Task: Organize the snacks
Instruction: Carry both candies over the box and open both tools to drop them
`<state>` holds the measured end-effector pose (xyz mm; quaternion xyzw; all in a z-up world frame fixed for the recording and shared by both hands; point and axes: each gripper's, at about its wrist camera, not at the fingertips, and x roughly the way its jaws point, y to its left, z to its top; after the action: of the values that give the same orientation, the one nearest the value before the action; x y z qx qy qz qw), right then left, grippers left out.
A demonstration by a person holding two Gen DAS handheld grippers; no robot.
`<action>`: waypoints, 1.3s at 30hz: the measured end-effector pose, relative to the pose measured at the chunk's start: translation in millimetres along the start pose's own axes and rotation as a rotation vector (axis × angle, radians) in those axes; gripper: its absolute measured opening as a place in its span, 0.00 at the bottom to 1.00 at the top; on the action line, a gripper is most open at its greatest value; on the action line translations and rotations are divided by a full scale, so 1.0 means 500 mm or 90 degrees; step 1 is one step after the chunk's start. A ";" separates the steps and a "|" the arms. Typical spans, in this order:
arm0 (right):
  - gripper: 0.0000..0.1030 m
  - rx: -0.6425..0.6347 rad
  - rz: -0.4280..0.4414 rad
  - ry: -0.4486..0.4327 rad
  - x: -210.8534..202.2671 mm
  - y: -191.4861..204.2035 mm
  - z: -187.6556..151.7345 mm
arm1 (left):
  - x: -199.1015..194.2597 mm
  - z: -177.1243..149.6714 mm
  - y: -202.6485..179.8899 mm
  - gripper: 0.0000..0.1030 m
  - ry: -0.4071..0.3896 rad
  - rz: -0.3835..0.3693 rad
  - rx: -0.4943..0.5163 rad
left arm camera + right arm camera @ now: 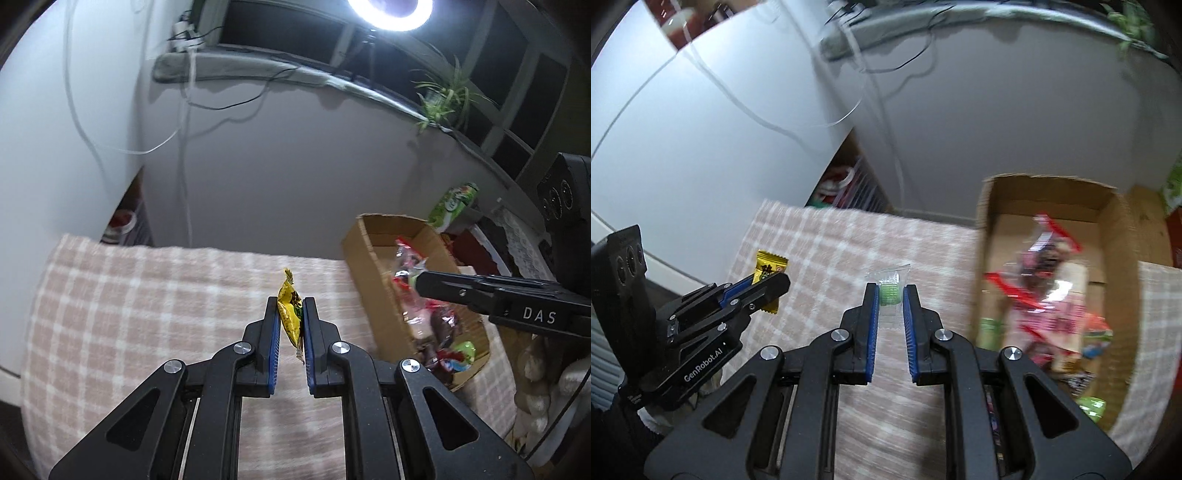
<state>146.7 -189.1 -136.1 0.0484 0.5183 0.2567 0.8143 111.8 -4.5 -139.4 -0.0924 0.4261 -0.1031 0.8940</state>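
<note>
With the left hand-held gripper [290,314] clamped on a yellow candy [289,314] and the right hand-held gripper [889,295] on a green sweet [889,292], each should likely be carried fully over the cardboard box [984,236] before release.

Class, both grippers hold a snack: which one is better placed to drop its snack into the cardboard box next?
Right. The right gripper, clamping the green candy, already reaches over the cardboard box; the left gripper holds its yellow packet farther away.

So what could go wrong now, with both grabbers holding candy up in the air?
The left gripper pinches only one part of the yellow candy, so it might slip onto the checked cloth. The right gripper holds a small green sweet in a clear wrapper; that could slide out short of the cardboard box.
</note>
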 end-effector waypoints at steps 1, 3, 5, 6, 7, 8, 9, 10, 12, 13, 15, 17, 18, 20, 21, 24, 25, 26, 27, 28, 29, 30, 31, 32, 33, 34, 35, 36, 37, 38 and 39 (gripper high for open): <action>0.13 0.005 -0.009 -0.006 -0.011 -0.013 -0.001 | 0.003 0.005 -0.010 0.10 0.000 -0.006 0.006; 0.13 0.016 -0.026 -0.015 -0.028 -0.038 -0.004 | 0.013 0.014 -0.031 0.10 0.002 -0.018 0.016; 0.13 0.031 -0.039 -0.022 -0.045 -0.065 -0.009 | 0.023 0.022 -0.053 0.10 0.005 -0.030 0.028; 0.13 0.038 -0.046 -0.024 -0.052 -0.079 -0.013 | 0.029 0.026 -0.063 0.10 0.007 -0.036 0.032; 0.13 0.047 -0.053 -0.026 -0.059 -0.095 -0.018 | 0.036 0.030 -0.076 0.10 0.009 -0.045 0.037; 0.13 0.054 -0.059 -0.028 -0.065 -0.107 -0.022 | 0.042 0.033 -0.086 0.10 0.011 -0.052 0.041; 0.13 0.062 -0.065 -0.029 -0.072 -0.121 -0.026 | 0.050 0.037 -0.101 0.10 0.014 -0.059 0.048; 0.13 0.070 -0.070 -0.030 -0.081 -0.137 -0.032 | 0.054 0.039 -0.109 0.10 0.015 -0.063 0.052; 0.13 0.082 -0.081 -0.033 -0.100 -0.164 -0.045 | 0.069 0.045 -0.129 0.10 0.022 -0.077 0.054; 0.13 0.086 -0.084 -0.032 -0.105 -0.172 -0.049 | 0.074 0.047 -0.136 0.10 0.026 -0.081 0.056; 0.13 0.095 -0.092 -0.032 -0.111 -0.189 -0.059 | 0.089 0.049 -0.155 0.10 0.036 -0.089 0.062; 0.13 0.105 -0.098 -0.032 -0.109 -0.198 -0.068 | 0.102 0.049 -0.176 0.10 0.045 -0.095 0.071; 0.13 0.109 -0.098 -0.031 -0.111 -0.205 -0.073 | 0.106 0.049 -0.186 0.10 0.047 -0.097 0.076; 0.13 0.116 -0.101 -0.028 -0.112 -0.218 -0.082 | 0.114 0.048 -0.205 0.10 0.054 -0.103 0.084; 0.13 0.118 -0.102 -0.027 -0.110 -0.221 -0.086 | 0.117 0.046 -0.213 0.10 0.056 -0.105 0.088; 0.13 0.126 -0.101 -0.022 -0.109 -0.231 -0.100 | 0.125 0.043 -0.238 0.10 0.065 -0.109 0.102; 0.13 0.128 -0.100 -0.020 -0.107 -0.234 -0.104 | 0.128 0.042 -0.247 0.10 0.069 -0.112 0.108; 0.13 0.130 -0.099 -0.018 -0.105 -0.236 -0.107 | 0.130 0.041 -0.252 0.10 0.071 -0.112 0.111; 0.13 0.132 -0.099 -0.016 -0.103 -0.237 -0.109 | 0.132 0.040 -0.258 0.10 0.073 -0.114 0.113; 0.13 0.133 -0.099 -0.014 -0.100 -0.239 -0.112 | 0.133 0.040 -0.263 0.10 0.075 -0.116 0.116; 0.13 0.135 -0.099 -0.013 -0.098 -0.241 -0.113 | 0.134 0.039 -0.267 0.10 0.077 -0.116 0.119; 0.13 0.137 -0.098 -0.011 -0.096 -0.242 -0.114 | 0.135 0.039 -0.270 0.10 0.079 -0.116 0.121; 0.13 0.138 -0.097 -0.009 -0.093 -0.243 -0.116 | 0.137 0.038 -0.272 0.10 0.083 -0.117 0.123; 0.13 0.138 -0.098 -0.008 -0.092 -0.244 -0.117 | 0.138 0.038 -0.274 0.10 0.085 -0.118 0.125; 0.13 0.138 -0.099 -0.007 -0.091 -0.244 -0.118 | 0.138 0.037 -0.277 0.10 0.086 -0.116 0.129; 0.13 0.137 -0.099 -0.005 -0.091 -0.244 -0.118 | 0.138 0.036 -0.278 0.10 0.086 -0.116 0.130; 0.13 0.135 -0.100 -0.004 -0.090 -0.244 -0.119 | 0.138 0.035 -0.279 0.10 0.086 -0.116 0.131; 0.13 0.134 -0.101 -0.003 -0.088 -0.244 -0.119 | 0.139 0.036 -0.280 0.10 0.087 -0.115 0.133; 0.13 0.133 -0.101 -0.003 -0.088 -0.244 -0.120 | 0.138 0.036 -0.281 0.10 0.087 -0.114 0.134; 0.13 0.133 -0.102 -0.005 -0.089 -0.244 -0.120 | 0.139 0.036 -0.281 0.11 0.087 -0.114 0.135; 0.14 0.134 -0.104 -0.004 -0.089 -0.245 -0.120 | 0.138 0.036 -0.281 0.13 0.087 -0.114 0.135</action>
<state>125.0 -327.2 -169.2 0.0919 0.5417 0.1335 0.8248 153.5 -156.4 -143.8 -0.0278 0.4627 -0.2327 0.8549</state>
